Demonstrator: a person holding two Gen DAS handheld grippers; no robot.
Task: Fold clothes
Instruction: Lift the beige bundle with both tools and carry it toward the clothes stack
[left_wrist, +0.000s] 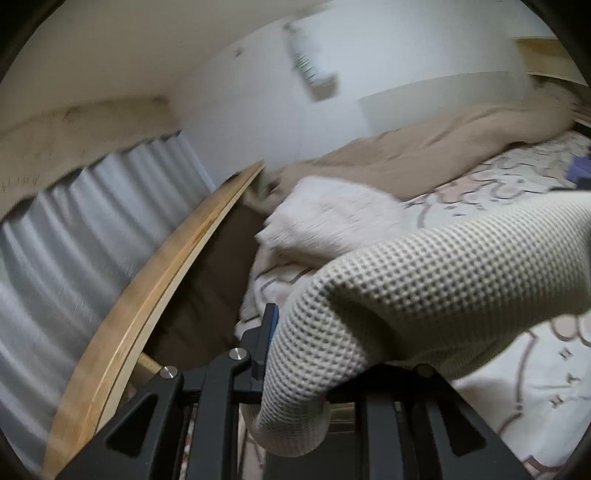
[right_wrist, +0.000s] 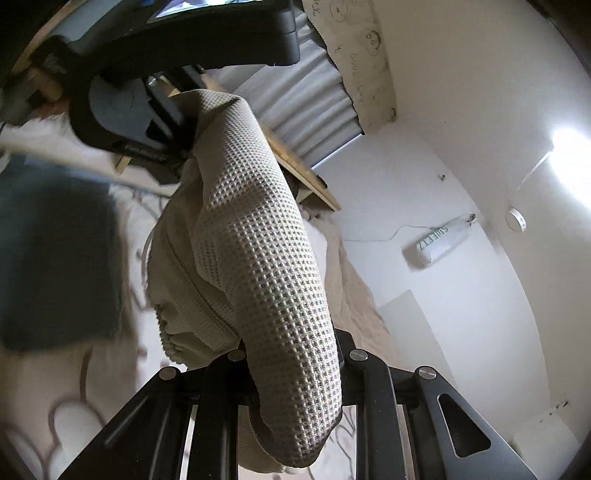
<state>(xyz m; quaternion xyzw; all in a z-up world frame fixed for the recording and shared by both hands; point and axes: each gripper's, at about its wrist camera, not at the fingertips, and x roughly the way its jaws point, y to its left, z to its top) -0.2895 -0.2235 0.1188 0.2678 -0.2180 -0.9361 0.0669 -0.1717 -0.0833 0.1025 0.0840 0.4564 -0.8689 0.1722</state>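
A cream waffle-knit garment (left_wrist: 424, 280) is stretched in the air between my two grippers above a bed. My left gripper (left_wrist: 295, 354) is shut on one end of it; the cloth drapes over the fingers and hides the right finger. In the right wrist view the same garment (right_wrist: 258, 240) runs from my right gripper (right_wrist: 291, 373), which is shut on it, up to the left gripper (right_wrist: 173, 122) at the top left. A seamed part with a ribbed hem hangs down at the left (right_wrist: 177, 295).
The bed has a patterned sheet (left_wrist: 517, 387), a beige blanket (left_wrist: 424, 155) and a white fluffy item (left_wrist: 332, 218). A wooden bed frame (left_wrist: 147, 306) and grey curtain (left_wrist: 74, 236) lie at the left. A dark cloth (right_wrist: 55, 251) lies on the bed. White walls lie behind.
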